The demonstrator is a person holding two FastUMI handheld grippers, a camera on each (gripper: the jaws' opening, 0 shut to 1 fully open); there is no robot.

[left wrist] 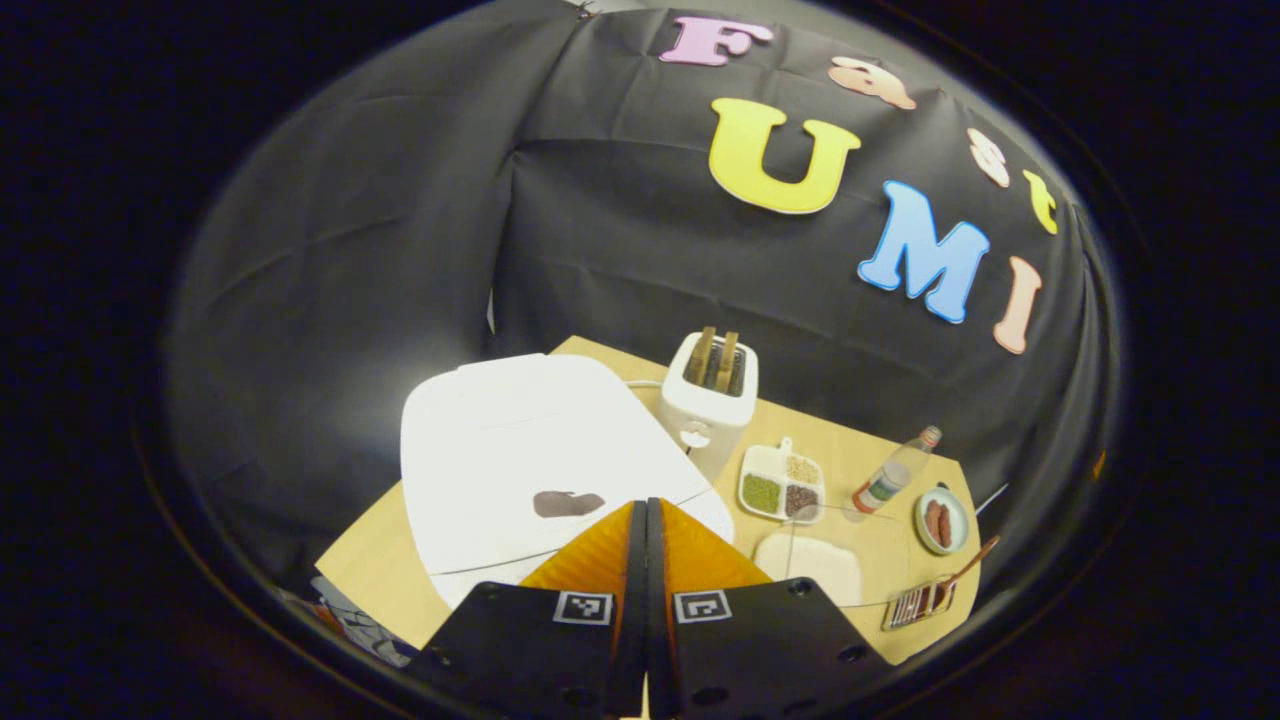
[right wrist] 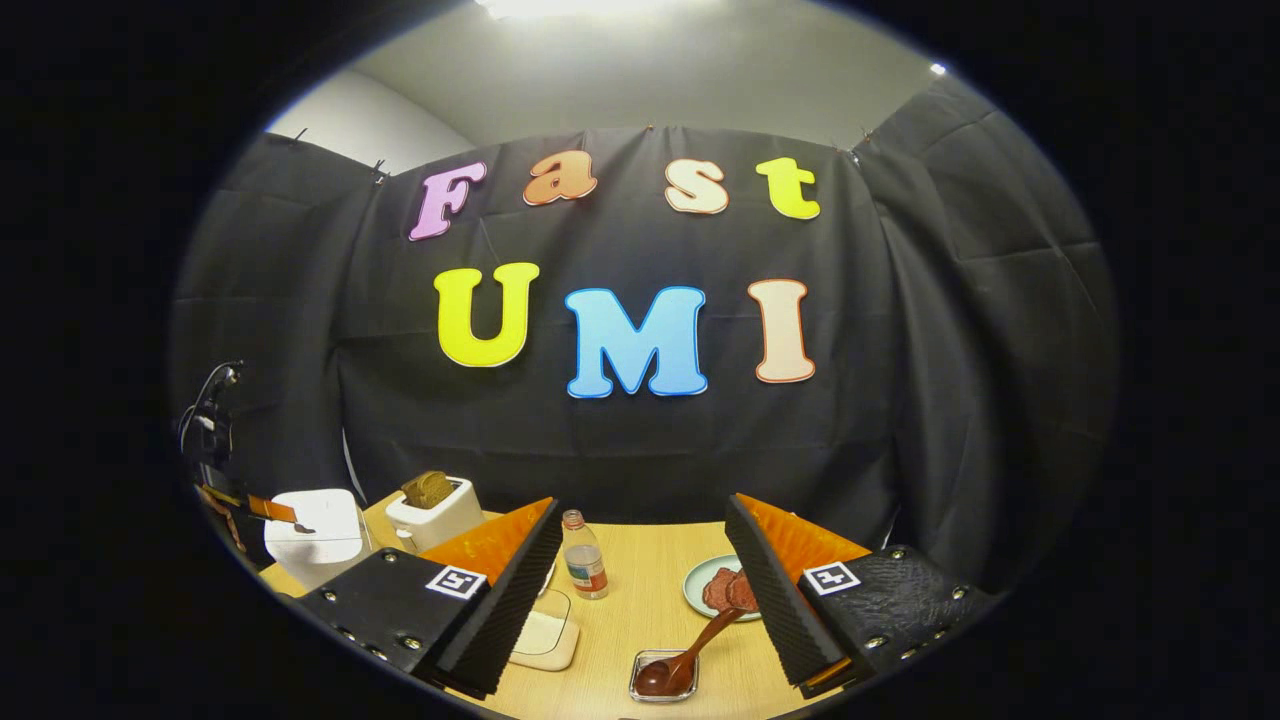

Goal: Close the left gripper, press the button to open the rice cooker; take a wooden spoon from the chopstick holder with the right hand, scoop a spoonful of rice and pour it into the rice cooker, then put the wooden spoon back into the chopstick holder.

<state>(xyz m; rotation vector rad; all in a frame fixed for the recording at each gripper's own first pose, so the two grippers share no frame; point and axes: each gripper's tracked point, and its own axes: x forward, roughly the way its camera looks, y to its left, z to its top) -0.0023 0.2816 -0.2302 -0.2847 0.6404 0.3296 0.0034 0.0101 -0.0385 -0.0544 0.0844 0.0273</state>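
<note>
Left tongs (left wrist: 646, 505) are pressed together, orange fingers meeting in a single seam, nothing between them; tip hangs over the front edge of the rice cooker (left wrist: 530, 450), whose white lid is down. The dark patch (left wrist: 567, 503) on the lid front, just left of my tip, I take to be the release button, though its detail is too blurred to be sure. I judge the step in hand to be the button press. To do it well: keep the fingers shut so they act as one blunt point, shift the tip left onto the patch, push straight down into the lid rather than at a slant, and be ready for the lid to swing up toward the toaster (left wrist: 710, 400) behind. Right tongs (right wrist: 640, 545) are spread wide and empty, held above the worktop (right wrist: 640, 620). The wooden spoon (right wrist: 690, 655) sits in the small clear chopstick holder (right wrist: 662, 680) near the worktop's front edge, bowl down in the holder, handle leaning up and away toward the plate (right wrist: 700, 590). Its long axis runs on a diagonal, from near-left to far-right in the right gripper view; the handle end is the free end for a later pinch.
</note>
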